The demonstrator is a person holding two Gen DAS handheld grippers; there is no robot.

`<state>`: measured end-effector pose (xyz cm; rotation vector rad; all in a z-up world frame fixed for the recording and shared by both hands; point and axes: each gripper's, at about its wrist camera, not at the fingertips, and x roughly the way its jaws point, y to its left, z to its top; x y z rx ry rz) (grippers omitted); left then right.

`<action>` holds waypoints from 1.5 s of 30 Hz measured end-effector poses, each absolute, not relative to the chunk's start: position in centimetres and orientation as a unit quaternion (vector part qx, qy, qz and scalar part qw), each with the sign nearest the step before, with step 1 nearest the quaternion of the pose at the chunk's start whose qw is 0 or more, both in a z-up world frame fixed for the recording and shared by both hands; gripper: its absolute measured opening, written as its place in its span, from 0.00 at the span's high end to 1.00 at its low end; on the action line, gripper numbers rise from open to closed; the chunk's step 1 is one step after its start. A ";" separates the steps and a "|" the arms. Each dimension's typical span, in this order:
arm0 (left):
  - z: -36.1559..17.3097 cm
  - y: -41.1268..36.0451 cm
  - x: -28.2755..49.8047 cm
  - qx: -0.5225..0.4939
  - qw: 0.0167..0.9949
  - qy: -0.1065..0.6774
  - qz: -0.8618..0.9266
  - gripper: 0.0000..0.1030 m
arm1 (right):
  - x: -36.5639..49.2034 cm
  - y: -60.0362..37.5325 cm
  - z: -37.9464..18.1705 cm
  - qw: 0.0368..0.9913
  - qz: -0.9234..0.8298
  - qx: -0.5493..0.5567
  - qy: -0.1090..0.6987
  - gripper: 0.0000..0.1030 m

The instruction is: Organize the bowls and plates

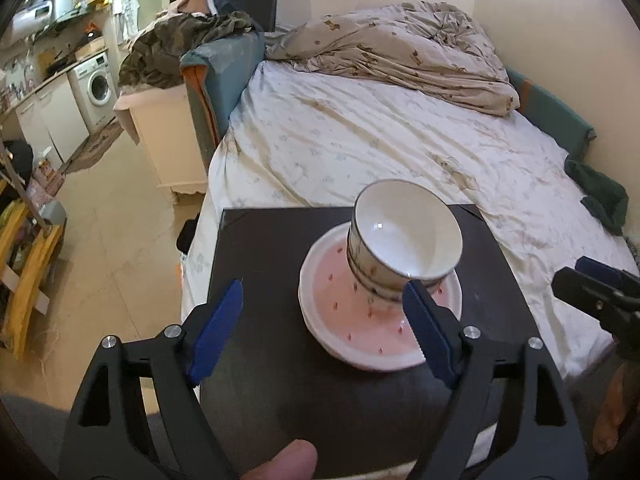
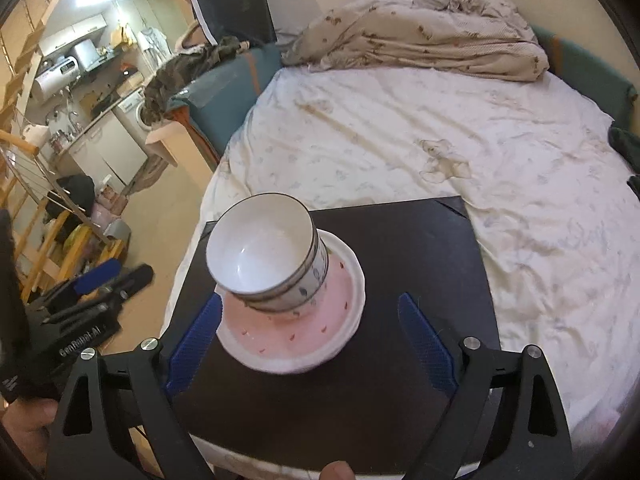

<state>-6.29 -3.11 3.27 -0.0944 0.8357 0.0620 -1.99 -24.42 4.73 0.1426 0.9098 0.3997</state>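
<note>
In the left wrist view, the left tongs (image 1: 322,330) stand wide apart with nothing gripped; the blue pads (image 1: 218,332) sit at 7 and 5 o'clock of the frame, and the right pad overlaps the bowls' lower edge in the picture, though whether it touches cannot be told. The bowls (image 1: 404,236), white with a dark rim line and a small printed pattern, are nested and stand on the plates (image 1: 360,320), a stack with a pink, speckled top face. This pile rests on a dark board (image 1: 264,264) lying on the bed (image 1: 380,140), right of centre on the board. The right tongs (image 1: 600,284) show at 3 o'clock, off the board's edge, well apart from the pile. A rumpled quilt (image 1: 400,48) lies at 12 o'clock, and a washer (image 1: 98,84) stands at 10 o'clock. A fingertip (image 1: 288,460) shows at 6 o'clock. In the right wrist view, the right tongs (image 2: 312,344) are spread wide and hold nothing; the plates (image 2: 320,320) lie between the pads in the picture, with the bowls (image 2: 264,256) on their 10 o'clock side. The board (image 2: 420,248) runs under them. The left tongs (image 2: 112,276) sit at 9 o'clock, beside the bed (image 2: 440,120) over the floor, their opening unclear here.
</note>
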 end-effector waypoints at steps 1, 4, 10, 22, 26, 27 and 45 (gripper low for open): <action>3.3 -3.2 -6.6 -0.047 0.912 0.405 0.030 0.22 | -2.5 -24.6 4.8 0.879 0.188 0.066 0.433 0.05; 2.9 -3.4 -7.9 -0.046 0.913 0.404 0.032 0.11 | -4.2 -24.9 4.6 0.886 0.186 0.065 0.420 0.01; 1.4 -3.2 -9.3 -0.055 0.911 0.406 0.054 0.01 | -6.5 -24.8 3.0 0.897 0.179 0.051 0.402 0.00; -0.7 -4.2 -10.2 -0.026 0.898 0.434 0.066 0.01 | -6.9 -23.4 0.3 0.894 0.168 0.018 0.414 0.00; -1.0 -4.2 -10.3 -0.033 0.895 0.439 0.067 0.00 | -6.7 -22.9 -0.2 0.891 0.168 0.010 0.421 0.00; -1.0 -4.1 -10.3 -0.034 0.895 0.439 0.068 0.01 | -6.8 -22.8 -0.2 0.892 0.167 0.008 0.420 0.00; -0.8 -4.1 -9.7 -0.046 0.896 0.437 0.063 0.00 | -6.6 -23.3 -0.5 0.892 0.157 0.018 0.423 0.00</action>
